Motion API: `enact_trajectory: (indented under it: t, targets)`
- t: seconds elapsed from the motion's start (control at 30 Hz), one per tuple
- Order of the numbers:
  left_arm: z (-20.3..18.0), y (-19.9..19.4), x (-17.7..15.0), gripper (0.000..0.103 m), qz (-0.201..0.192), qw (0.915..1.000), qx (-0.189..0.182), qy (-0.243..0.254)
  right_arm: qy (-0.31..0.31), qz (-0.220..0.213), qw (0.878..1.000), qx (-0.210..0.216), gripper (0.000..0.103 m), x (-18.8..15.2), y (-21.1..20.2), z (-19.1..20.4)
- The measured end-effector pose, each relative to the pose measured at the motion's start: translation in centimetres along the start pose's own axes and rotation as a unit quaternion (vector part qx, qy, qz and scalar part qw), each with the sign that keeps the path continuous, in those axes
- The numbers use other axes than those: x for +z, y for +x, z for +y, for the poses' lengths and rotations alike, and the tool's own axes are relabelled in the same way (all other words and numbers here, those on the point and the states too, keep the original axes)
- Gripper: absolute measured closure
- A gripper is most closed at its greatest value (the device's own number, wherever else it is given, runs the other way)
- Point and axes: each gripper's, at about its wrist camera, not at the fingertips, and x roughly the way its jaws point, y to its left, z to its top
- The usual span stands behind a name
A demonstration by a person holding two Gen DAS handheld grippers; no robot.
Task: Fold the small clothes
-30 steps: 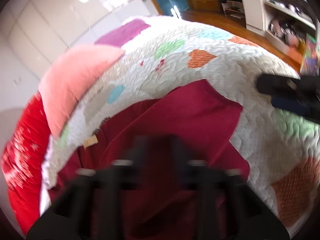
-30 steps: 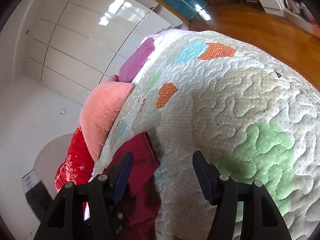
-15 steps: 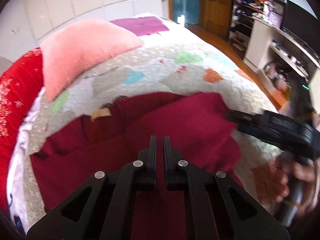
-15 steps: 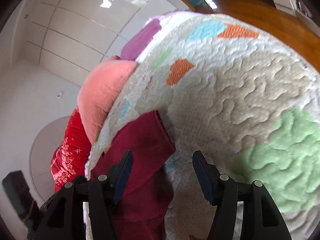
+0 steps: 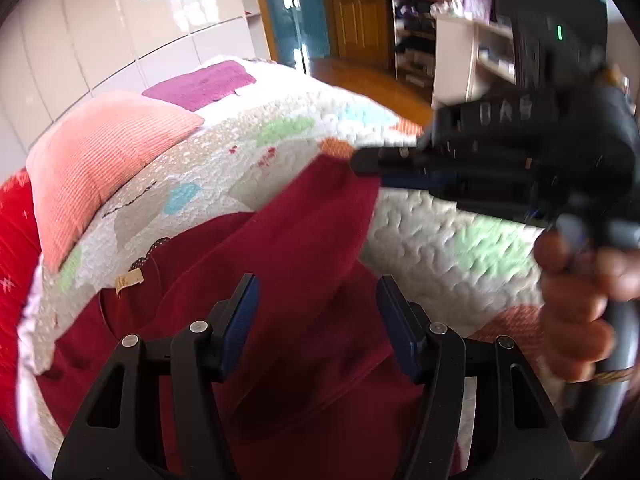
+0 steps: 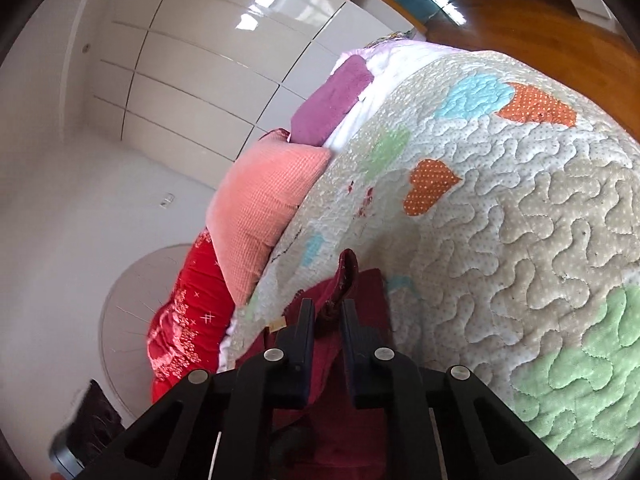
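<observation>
Right tongs (image 6: 327,322) pinching maroon garment (image 5: 304,264) edge (seemingly a sleeve); left tongs (image 5: 316,312) spread above it.

A bed under a patchwork quilt (image 6: 520,208) with heart patches fills the room's middle. At its head lie a salmon-pink pillow (image 5: 100,160), a red pillow (image 6: 184,320) and a purple pillow (image 5: 200,84). Behind stand glossy white wardrobe panels (image 6: 208,52) reflecting window light. Beyond are a wooden floor (image 6: 540,36), a teal door (image 5: 292,12), a wooden door (image 5: 356,8) and white shelves (image 5: 460,60).
</observation>
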Motion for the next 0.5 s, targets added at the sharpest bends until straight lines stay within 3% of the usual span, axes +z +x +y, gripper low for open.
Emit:
enact_trajectory:
  t: [0.2,0.27,0.3,0.37,0.43,0.47,0.5]
  targets:
    - [0.5,2.5,1.4,0.044,0.007,0.9997,0.021,-0.010,0.002,0.007,1.000,0.016,0.093,-0.2,-0.1,0.1]
    - [1.2,2.4,1.7,0.073,-0.005,0.9995,0.012,-0.028,-0.003,0.006,1.000,0.014,0.093,-0.3,-0.3,0.4]
    - [1.6,2.2,1.8,0.092,-0.006,0.9992,0.008,-0.038,-0.009,0.005,1.000,0.011,0.093,-0.4,-0.4,0.6]
    - [3.6,1.2,2.1,0.096,-0.018,0.9971,0.005,-0.074,-0.014,0.006,1.000,0.008,0.092,-0.4,-0.9,1.1]
    - [6.3,-0.7,2.1,0.096,-0.040,0.9926,0.005,-0.115,-0.001,-0.001,1.000,0.014,0.076,-0.5,-1.6,0.9]
    - [7.9,-1.7,2.0,0.096,-0.049,0.9894,0.004,-0.137,0.005,-0.012,1.000,0.015,0.050,-0.7,-2.0,0.8]
    - [9.6,-2.9,1.6,0.096,-0.062,0.9848,0.002,-0.162,0.002,-0.016,1.000,0.014,0.035,-0.9,-2.2,0.8]
